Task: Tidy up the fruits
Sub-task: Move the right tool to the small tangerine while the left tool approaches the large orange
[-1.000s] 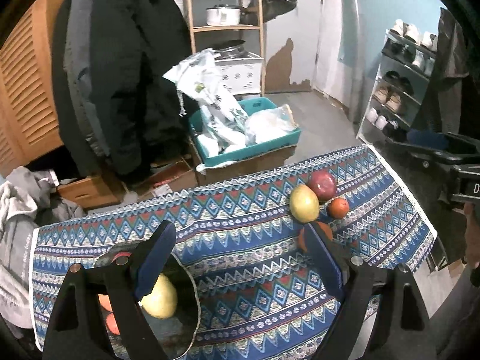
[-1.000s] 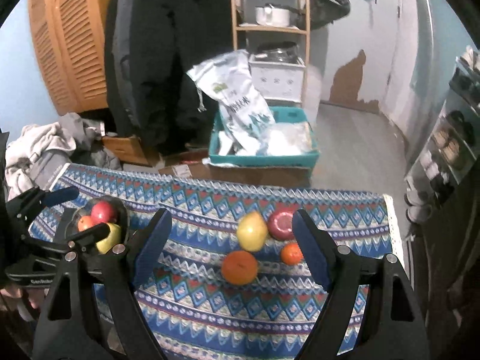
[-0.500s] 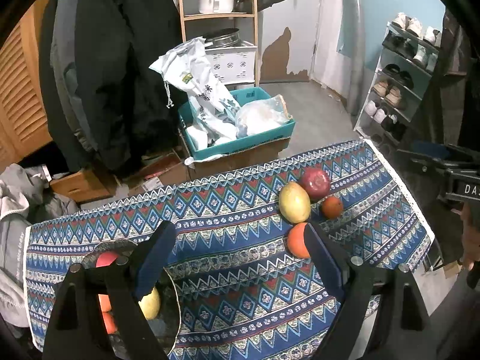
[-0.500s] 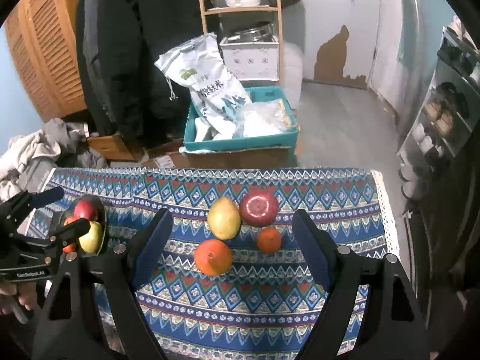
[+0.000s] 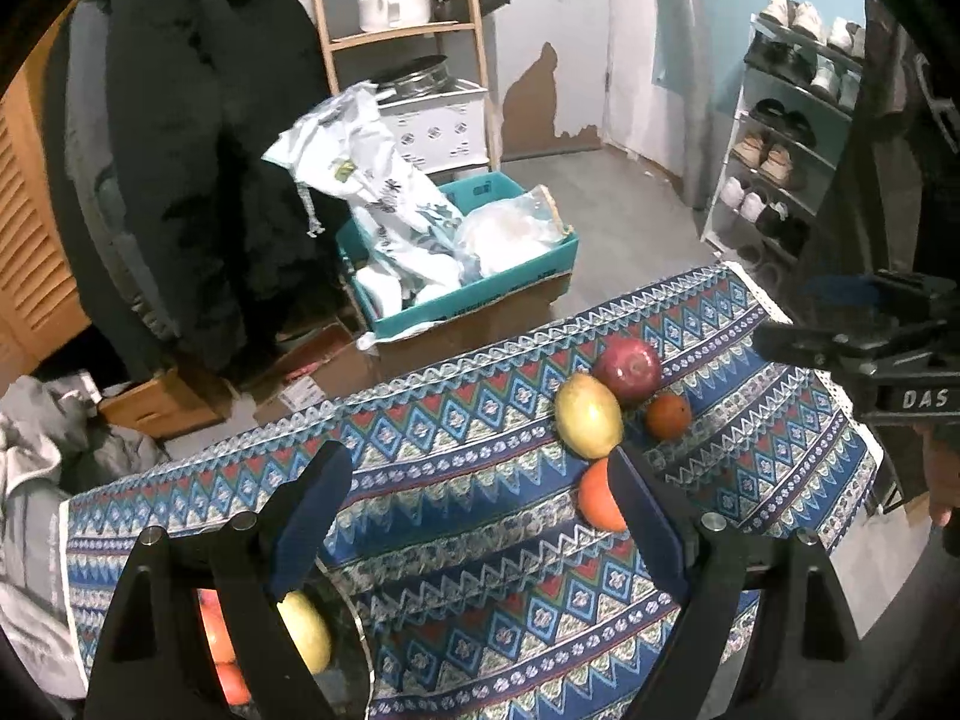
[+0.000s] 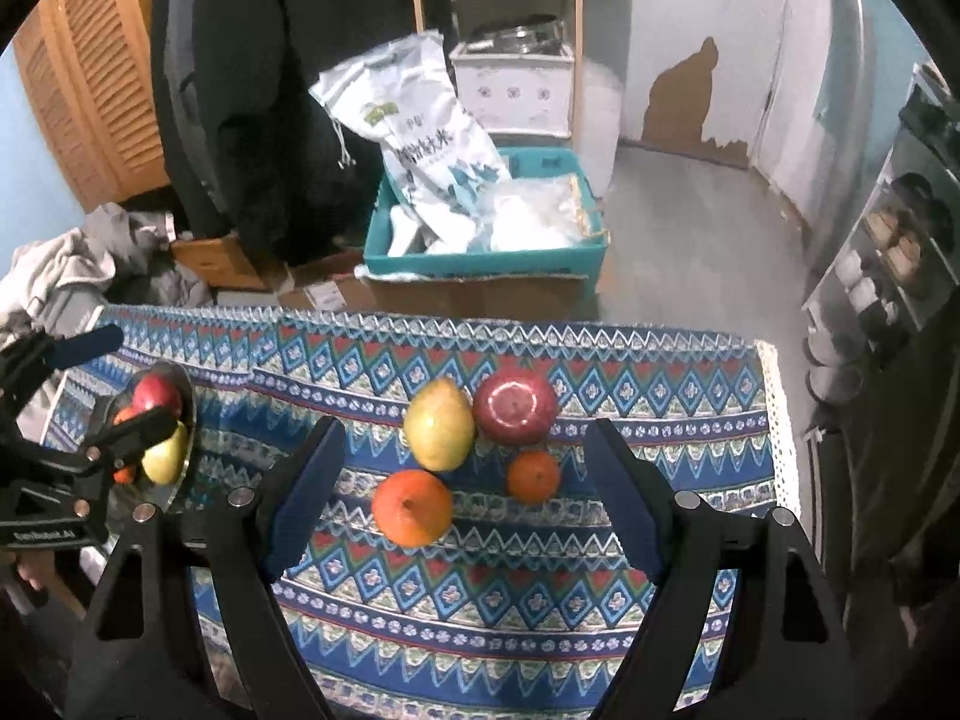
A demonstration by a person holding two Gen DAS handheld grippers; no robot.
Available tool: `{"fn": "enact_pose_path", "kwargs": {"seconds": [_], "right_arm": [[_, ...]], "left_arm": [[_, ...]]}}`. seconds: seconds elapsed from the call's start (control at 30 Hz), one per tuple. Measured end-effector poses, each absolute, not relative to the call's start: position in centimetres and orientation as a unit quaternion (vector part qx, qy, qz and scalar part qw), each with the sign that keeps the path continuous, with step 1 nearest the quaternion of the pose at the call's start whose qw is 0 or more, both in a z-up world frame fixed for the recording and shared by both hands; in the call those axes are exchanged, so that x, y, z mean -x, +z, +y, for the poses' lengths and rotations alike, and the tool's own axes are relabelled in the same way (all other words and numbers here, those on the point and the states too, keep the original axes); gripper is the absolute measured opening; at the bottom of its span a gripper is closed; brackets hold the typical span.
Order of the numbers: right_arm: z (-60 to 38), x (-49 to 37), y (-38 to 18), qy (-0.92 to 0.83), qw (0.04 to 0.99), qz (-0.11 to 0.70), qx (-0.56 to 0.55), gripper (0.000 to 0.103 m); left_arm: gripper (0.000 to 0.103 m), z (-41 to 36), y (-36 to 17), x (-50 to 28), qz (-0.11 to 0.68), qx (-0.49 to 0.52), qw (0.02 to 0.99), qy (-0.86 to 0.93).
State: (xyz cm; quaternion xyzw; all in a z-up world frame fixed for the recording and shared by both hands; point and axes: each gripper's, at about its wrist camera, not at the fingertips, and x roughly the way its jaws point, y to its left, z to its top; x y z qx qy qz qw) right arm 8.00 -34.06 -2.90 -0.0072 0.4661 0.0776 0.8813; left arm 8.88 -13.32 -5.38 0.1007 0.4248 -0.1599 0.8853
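R gripper jaws wide, empty, above big orange | pear, red apple, small orange just ahead | L gripper wide, empty; its fingers hide most of bowl | I read "DAS" on R tool | sack text blurry | patterned cloth

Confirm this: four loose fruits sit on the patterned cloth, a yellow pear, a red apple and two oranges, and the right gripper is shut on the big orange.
Not quite. The right gripper is open and holds nothing; the big orange lies free on the patterned cloth, as the right wrist view shows. The yellow pear, red apple and small orange are as stated.
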Motion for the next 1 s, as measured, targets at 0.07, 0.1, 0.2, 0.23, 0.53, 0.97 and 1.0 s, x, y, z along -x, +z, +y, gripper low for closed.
{"fn": "enact_pose_path", "kwargs": {"seconds": [0.07, 0.1, 0.2, 0.23, 0.53, 0.97, 1.0], "right_arm": [[-34.8, -8.7, -3.9, 0.074, 0.873, 0.482, 0.007, 0.081], [-35.4, -9.1, -4.5, 0.074, 0.868, 0.491, 0.002, 0.081], [-37.0, -10.3, -6.2, 0.065, 0.855, 0.515, -0.017, 0.081], [-37.4, -10.6, -6.7, 0.063, 0.851, 0.521, -0.019, 0.081], [-39.1, -13.2, -13.9, 0.056, 0.810, 0.583, -0.013, 0.081], [-38.4, -14.5, -20.4, 0.062, 0.776, 0.628, 0.010, 0.078], [-38.4, -14.6, -20.6, 0.063, 0.775, 0.629, 0.011, 0.078]], "left_arm": [[0.088, -14.1, -5.9, -9.8, 0.429, -0.106, 0.881, -0.169], [0.088, -14.4, -6.3, -10.2, 0.432, -0.109, 0.879, -0.171], [0.088, -15.5, -7.6, -11.3, 0.444, -0.114, 0.870, -0.184], [0.088, -16.0, -8.1, -11.6, 0.446, -0.117, 0.867, -0.190], [0.088, -17.7, -13.7, -13.9, 0.491, -0.105, 0.841, -0.201], [0.088, -19.0, -18.3, -15.6, 0.520, -0.097, 0.822, -0.210], [0.088, -19.0, -18.6, -15.7, 0.522, -0.098, 0.821, -0.211]]}}
